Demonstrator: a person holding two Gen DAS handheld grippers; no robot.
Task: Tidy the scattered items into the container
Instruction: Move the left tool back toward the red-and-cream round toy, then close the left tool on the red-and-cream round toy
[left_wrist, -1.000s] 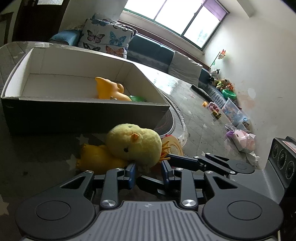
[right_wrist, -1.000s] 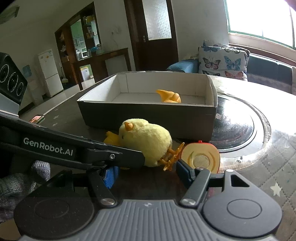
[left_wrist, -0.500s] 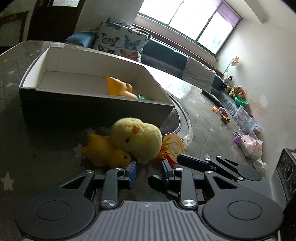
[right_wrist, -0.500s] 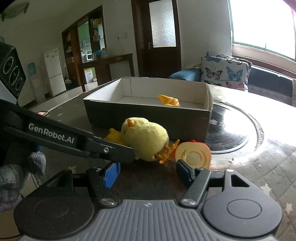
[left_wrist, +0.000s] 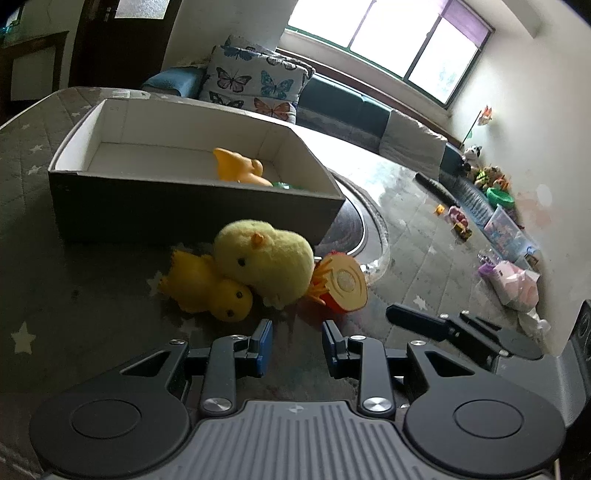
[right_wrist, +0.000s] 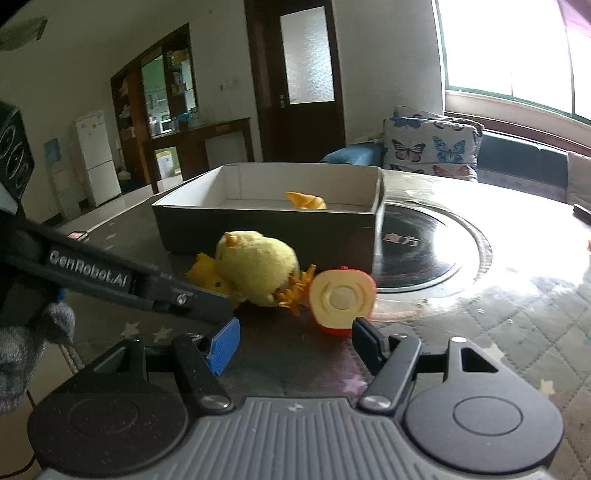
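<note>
Both tongs (left_wrist: 296, 341) farther from toys (left_wrist: 264, 264)

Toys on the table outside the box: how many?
3, clustered against the box's near wall: plush chick, rubber duck left of it, half apple right. Others may be hidden.

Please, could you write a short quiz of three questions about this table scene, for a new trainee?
1. True or false: the plush chick lies inside the box.
2. Which gripper stands wider open? A: left gripper. B: right gripper.
3. Fill in: the small rubber duck touches the plush chick on the side away from the ____ .

Key
1. False: it lies on the table, in front of the box wall.
2. B; neither holds anything.
3. Toy apple half.
</note>
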